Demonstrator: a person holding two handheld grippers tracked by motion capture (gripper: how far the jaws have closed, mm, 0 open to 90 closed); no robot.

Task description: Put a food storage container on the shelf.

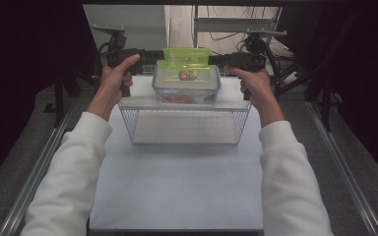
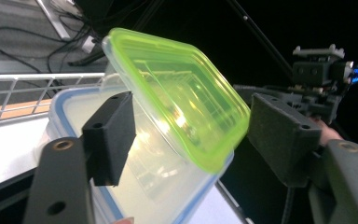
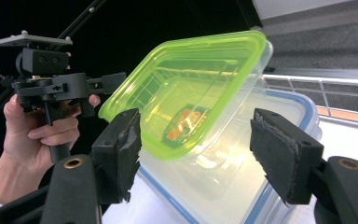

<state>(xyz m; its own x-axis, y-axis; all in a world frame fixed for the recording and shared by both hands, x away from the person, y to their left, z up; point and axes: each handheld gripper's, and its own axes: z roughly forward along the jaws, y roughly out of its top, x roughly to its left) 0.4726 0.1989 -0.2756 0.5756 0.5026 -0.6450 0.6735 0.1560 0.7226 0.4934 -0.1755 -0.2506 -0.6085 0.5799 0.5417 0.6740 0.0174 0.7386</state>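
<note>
White worktop [image 1: 177, 187], running from the bottom centre of the high view up to mid-frame, flanked by metal rails at left and right. Standing directly on it, across the middle of the frame: a white wire rack [image 1: 184, 125] with a flat white top shelf. Resting on that shelf, upper centre: a clear container with a blue-edged lid [image 1: 187, 84], something red and orange inside. Rest of the worktop surface plain white toward the lower frame.

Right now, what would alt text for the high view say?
A green-lidded container sits on a blue-rimmed clear box atop a white wire rack. The left gripper and right gripper flank it.
</note>
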